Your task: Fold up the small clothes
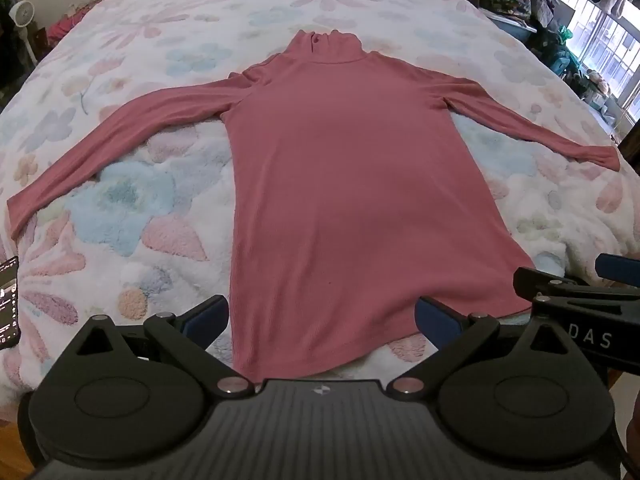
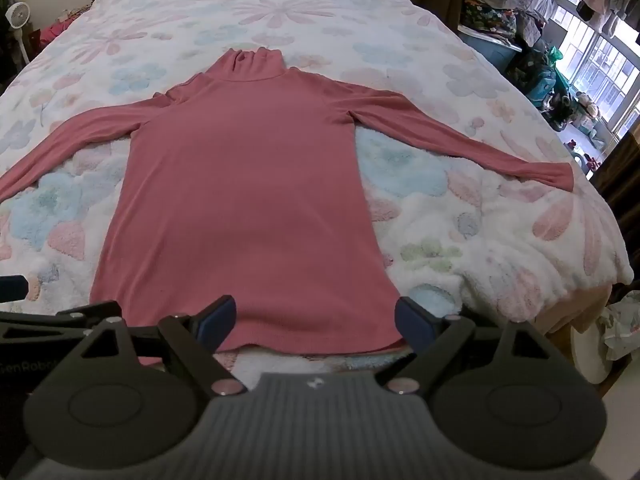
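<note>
A pink long-sleeved turtleneck top (image 1: 344, 184) (image 2: 244, 200) lies flat on the bed, collar at the far end, both sleeves spread out sideways, hem nearest me. My left gripper (image 1: 322, 318) hovers over the hem's left half, open, nothing between its blue pads. My right gripper (image 2: 316, 320) hovers over the hem's right half, open too, its right pad near the hem's right corner. In the left wrist view the right gripper (image 1: 576, 284) shows at the right edge; in the right wrist view part of the left gripper (image 2: 60, 320) shows at the left edge.
The bed carries a fluffy white blanket with pastel flowers (image 1: 132, 216) (image 2: 460, 220). A phone (image 1: 8, 300) lies at the blanket's left edge. A small fan (image 2: 18, 14) stands far left. Piled clutter and a bright window (image 2: 592, 68) fill the right side beyond the bed.
</note>
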A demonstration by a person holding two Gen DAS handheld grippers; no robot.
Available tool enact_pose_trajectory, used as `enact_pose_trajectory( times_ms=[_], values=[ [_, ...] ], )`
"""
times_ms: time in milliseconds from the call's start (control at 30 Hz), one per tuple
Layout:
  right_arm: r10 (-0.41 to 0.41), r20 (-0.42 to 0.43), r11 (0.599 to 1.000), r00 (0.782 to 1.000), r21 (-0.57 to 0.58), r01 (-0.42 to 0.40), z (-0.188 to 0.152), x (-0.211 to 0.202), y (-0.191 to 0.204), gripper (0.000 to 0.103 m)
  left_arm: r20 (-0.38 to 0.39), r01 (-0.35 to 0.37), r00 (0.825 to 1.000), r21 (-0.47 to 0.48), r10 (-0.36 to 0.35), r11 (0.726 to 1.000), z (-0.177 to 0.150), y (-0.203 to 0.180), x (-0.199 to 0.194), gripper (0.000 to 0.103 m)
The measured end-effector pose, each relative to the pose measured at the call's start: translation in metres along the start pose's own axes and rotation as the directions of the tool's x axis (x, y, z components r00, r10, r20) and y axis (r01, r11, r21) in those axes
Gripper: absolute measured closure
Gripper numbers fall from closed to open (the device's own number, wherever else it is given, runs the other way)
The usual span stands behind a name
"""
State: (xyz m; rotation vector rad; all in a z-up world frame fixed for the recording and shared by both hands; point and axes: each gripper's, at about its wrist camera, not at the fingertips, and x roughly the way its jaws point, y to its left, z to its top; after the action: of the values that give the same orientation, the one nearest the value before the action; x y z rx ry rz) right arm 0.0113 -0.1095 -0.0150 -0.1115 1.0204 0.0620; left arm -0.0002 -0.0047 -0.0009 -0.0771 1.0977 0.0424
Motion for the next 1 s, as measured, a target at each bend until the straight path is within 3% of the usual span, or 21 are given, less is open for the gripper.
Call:
enact_pose_trajectory(
  times_ms=[1000],
  values=[
    [-0.008,-0.004,1.0,1.0,0.004,0.008,-0.0022,0.0041,-0.0036,0.02,-0.002,0.002,1.0,0.003,-0.002,1.0,-0.0018,-0.0019,-0.0005,0.0]
  ],
)
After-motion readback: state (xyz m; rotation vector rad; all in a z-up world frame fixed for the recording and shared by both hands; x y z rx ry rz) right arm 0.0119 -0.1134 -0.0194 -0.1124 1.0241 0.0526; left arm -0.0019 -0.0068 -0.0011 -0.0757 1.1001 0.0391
